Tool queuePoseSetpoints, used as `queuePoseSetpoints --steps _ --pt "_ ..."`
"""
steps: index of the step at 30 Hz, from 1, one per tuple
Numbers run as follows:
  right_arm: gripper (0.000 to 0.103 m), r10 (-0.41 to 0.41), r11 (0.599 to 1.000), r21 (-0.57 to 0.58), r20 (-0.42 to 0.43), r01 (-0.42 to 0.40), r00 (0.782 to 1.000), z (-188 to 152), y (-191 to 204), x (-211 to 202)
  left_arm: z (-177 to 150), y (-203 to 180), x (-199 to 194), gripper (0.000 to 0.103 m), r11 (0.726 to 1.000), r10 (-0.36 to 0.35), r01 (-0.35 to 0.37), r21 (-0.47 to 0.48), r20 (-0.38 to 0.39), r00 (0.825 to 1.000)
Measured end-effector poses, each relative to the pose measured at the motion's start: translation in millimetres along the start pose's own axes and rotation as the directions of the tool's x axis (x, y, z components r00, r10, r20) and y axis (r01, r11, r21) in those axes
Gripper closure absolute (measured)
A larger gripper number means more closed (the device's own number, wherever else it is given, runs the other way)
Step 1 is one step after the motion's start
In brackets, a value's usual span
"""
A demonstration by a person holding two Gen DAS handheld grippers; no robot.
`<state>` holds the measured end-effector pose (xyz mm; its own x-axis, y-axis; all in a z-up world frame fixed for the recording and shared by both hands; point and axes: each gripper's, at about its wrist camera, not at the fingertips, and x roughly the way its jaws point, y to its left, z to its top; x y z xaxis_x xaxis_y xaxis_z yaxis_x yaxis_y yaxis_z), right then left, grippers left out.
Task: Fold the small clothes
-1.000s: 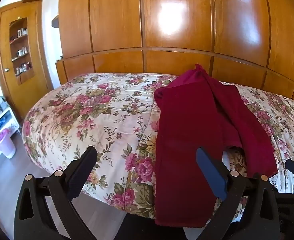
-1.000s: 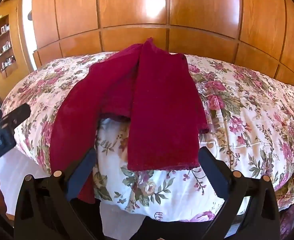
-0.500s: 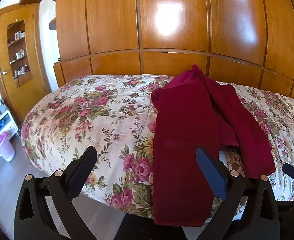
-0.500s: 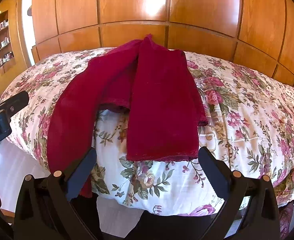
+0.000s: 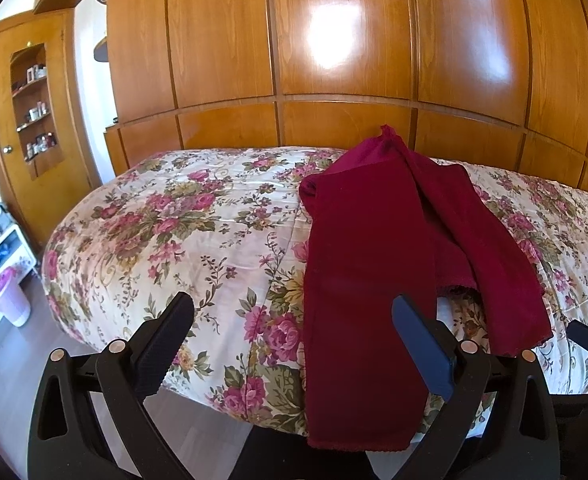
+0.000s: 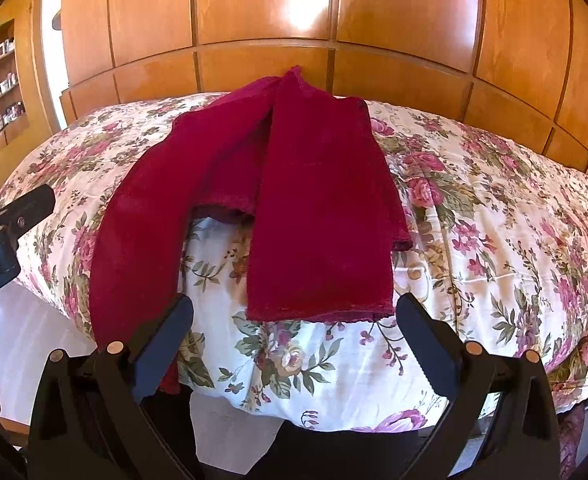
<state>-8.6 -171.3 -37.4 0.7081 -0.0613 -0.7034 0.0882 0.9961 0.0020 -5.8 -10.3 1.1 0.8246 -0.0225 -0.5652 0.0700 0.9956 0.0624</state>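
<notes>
Since the red garment [image 6: 317, 208] is lying draped across the bed [image 6: 493, 240] with two long panels running toward the near edge, I'd say the step in hand is just getting a proper hold on those two bottom hems. The left panel hangs over the near edge of the bed, the right one stops just short of it, so they're uneven. My guess is the clean way to do it: take each hem at its outer corner, pinch only the one layer, and keep the bedspread out of the bite, since that quilt is puffy and sits right under the fabric.

Both grippers are spread wide and holding nothing right now. The left gripper [image 5: 294, 344] hovers low off the near edge, roughly level, with its right finger in front of the hanging panel. The right gripper [image 6: 294, 336] sits just below the hem of the shorter panel, also roughly level and pointed at the wooden headboard [image 6: 254, 60]. Neither is touching cloth as far as I can tell.
</notes>
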Motion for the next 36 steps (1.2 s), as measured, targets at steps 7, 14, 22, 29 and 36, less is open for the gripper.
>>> queuePoseSetpoints --steps 7,14,22,29,36 --pt "0.002 0.004 1.000 0.003 -0.004 -0.004 1.000 1.1 -1.9 1.0 -0.9 0.8 2.0 0.005 1.000 0.000 0.000 0.001 -0.007 1.000" --pt "0.002 0.007 1.000 0.002 -0.005 -0.007 1.000 1.0 -1.7 2.2 -1.9 1.5 5.2 0.005 1.000 -0.001 0.001 -0.003 -0.016 1.000" --pt "0.002 0.007 1.000 0.007 -0.009 -0.007 1.000 0.7 -0.5 3.3 -3.0 -0.5 8.1 0.005 1.000 -0.002 0.003 0.003 -0.030 1.000" --pt "0.002 0.011 1.000 0.019 -0.022 -0.011 1.000 0.1 -4.0 7.6 -3.6 -1.4 14.4 0.005 1.000 -0.005 0.006 0.007 -0.053 0.999" --pt "0.002 0.021 0.999 0.037 -0.029 -0.020 0.999 3.2 -13.5 13.1 -6.4 -2.9 25.7 0.005 1.000 -0.028 0.029 0.011 -0.096 0.995"
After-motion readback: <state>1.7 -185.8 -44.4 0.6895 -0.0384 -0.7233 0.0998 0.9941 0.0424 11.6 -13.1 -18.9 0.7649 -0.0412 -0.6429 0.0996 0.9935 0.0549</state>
